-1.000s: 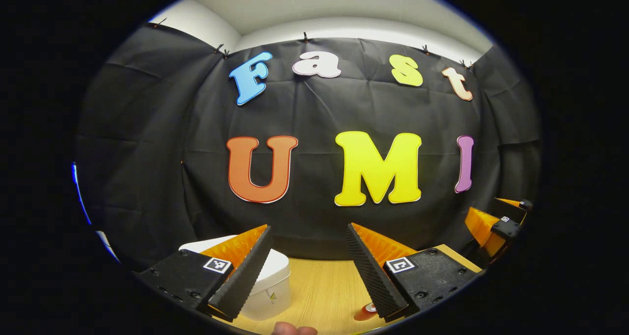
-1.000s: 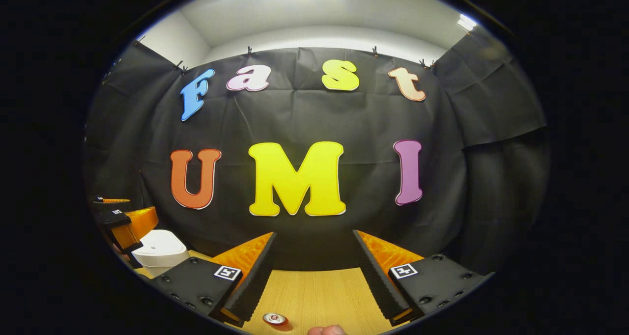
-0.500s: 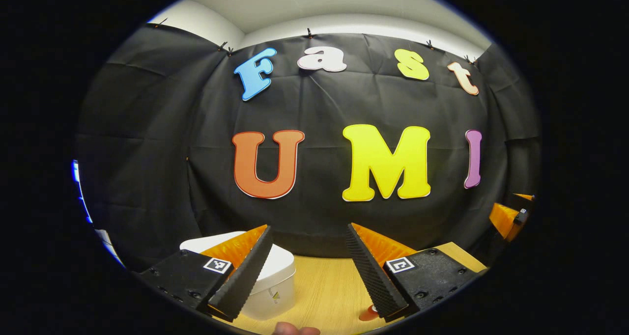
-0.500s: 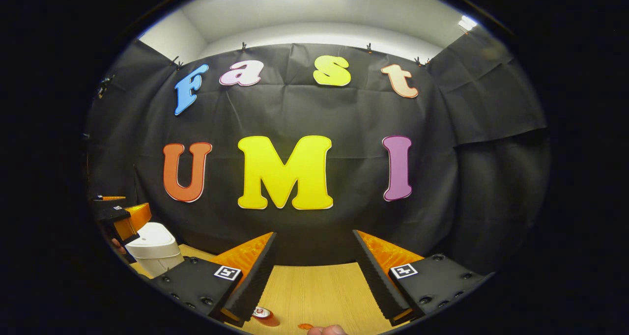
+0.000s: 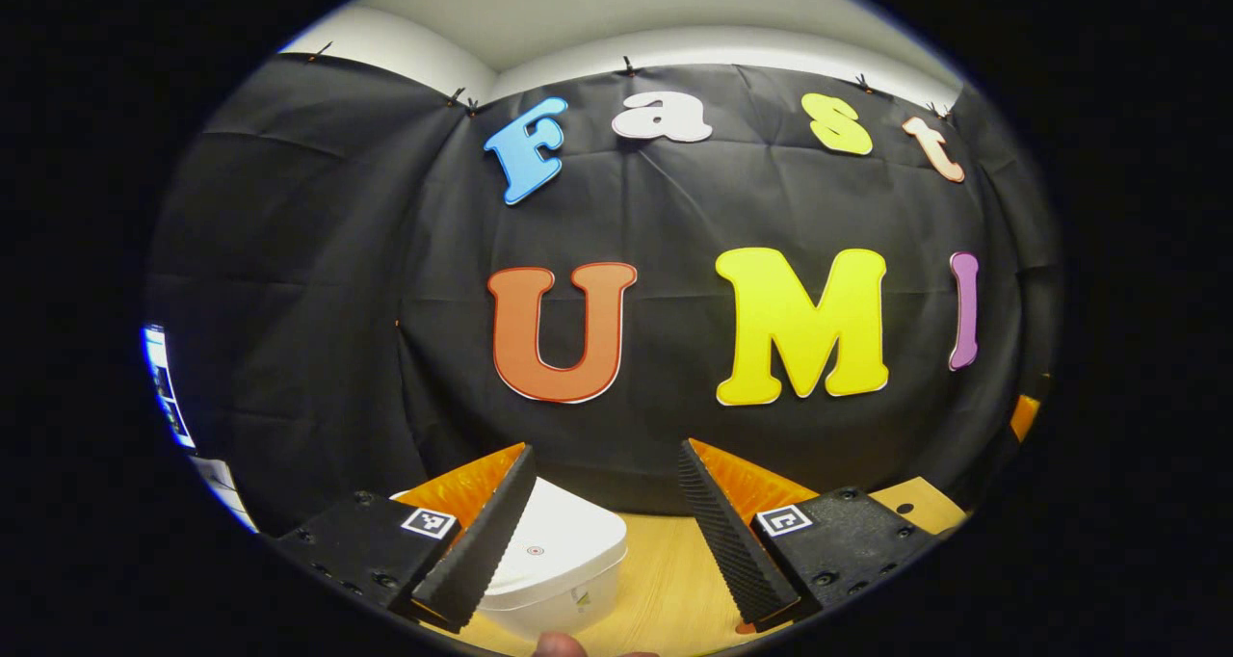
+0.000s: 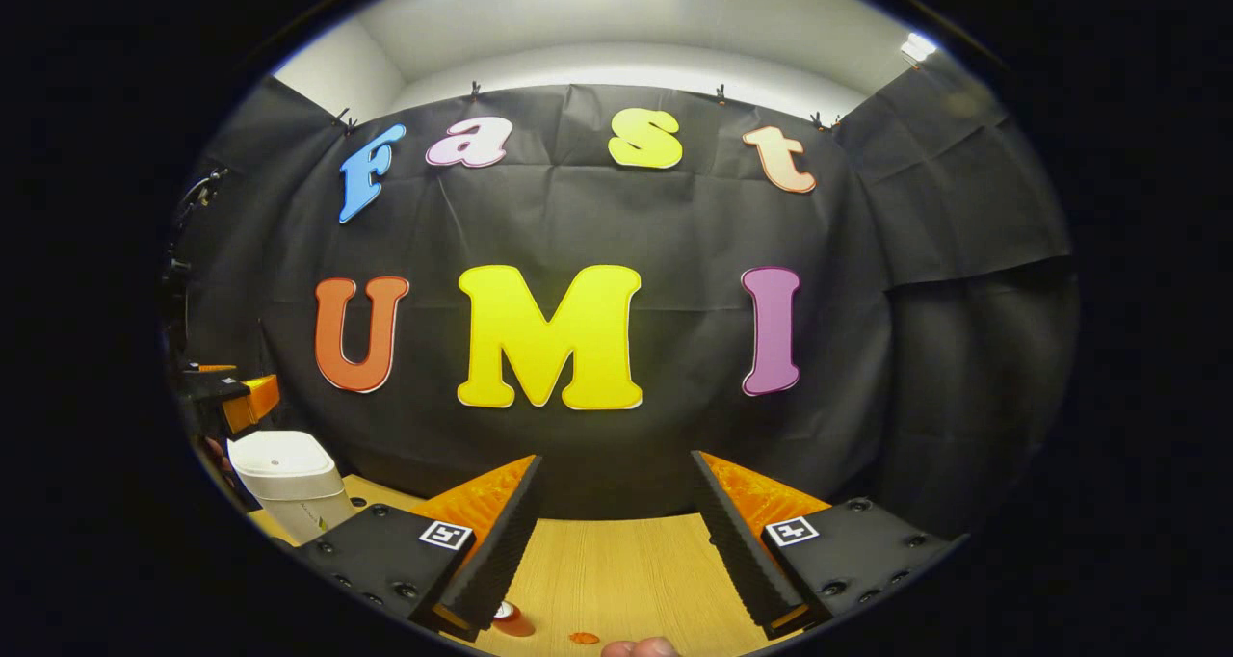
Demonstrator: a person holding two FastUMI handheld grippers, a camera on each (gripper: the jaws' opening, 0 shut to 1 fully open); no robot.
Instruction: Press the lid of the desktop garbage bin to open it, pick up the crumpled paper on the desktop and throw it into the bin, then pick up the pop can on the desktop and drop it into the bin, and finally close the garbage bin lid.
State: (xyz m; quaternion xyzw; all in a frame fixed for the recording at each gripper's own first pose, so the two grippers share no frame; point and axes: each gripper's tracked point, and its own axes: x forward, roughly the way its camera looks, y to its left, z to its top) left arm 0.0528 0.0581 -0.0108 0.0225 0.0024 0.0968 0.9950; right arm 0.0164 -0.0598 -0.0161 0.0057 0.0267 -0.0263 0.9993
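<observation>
With both jaws spread and empty, the left gripper point(image 5: 602, 522) had been swung toward the closed white plastic bin point(image 5: 554, 565) on the wooden tabletop point(image 6: 626, 565), apparently readying the lid press, while the right gripper point(image 6: 616, 541) hovered near the red pop can point(image 6: 511, 618).

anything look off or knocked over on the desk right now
Nothing stands out. The white bin sits upright on the wooden desk with its lid shut. The pop can stands at the view's lower edge, mostly hidden. Both grippers are open and hold nothing.
</observation>
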